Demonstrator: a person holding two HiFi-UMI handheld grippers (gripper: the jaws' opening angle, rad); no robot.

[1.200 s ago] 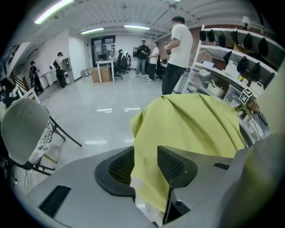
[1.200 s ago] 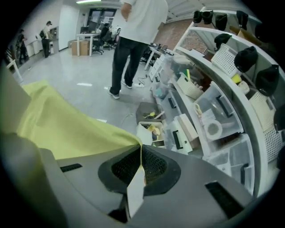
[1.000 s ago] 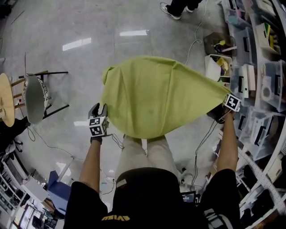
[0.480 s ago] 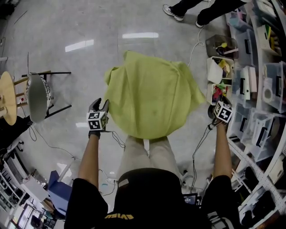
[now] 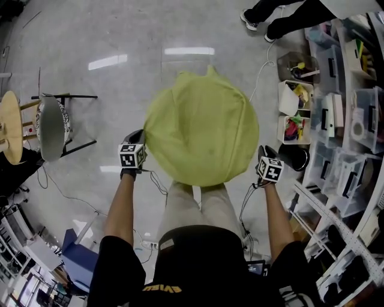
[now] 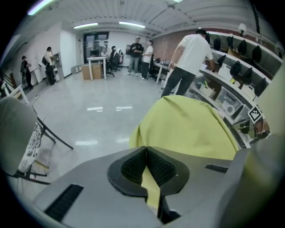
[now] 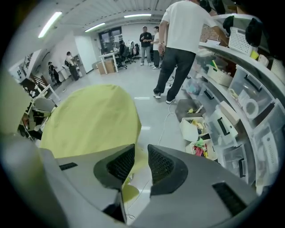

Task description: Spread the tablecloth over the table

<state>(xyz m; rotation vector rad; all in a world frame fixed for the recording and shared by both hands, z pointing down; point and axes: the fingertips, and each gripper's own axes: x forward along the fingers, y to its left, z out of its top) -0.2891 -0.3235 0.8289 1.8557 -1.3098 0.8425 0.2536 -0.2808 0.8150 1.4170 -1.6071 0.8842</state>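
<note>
Grey shiny floor (image 5: 90,36) is seen all around, with long white lights mirrored in it. Shelves (image 5: 345,114) full of plastic boxes are lined up along the right side. A grey chair (image 5: 51,129) with black legs is placed at the left, next to a round wooden stool (image 5: 9,129). Another person's legs (image 5: 282,18) are seen at the top right, near the shelves.

The yellow-green tablecloth (image 5: 201,132) is spread in a round, puffed shape in the middle, right in front of the person by whom the grippers are held. What is under it is hidden by the cloth.

The left gripper (image 6: 145,150) is held at the cloth's left edge. Its jaws are pressed together, and a fold of the tablecloth is pinched between them.

The right gripper (image 7: 140,153) is held just beside the cloth's right edge. Its jaws are kept apart, though they have just been closing a little. A bit of the cloth's edge is seen through the gap, but it is not squeezed by the pads (image 7: 162,165).
</note>
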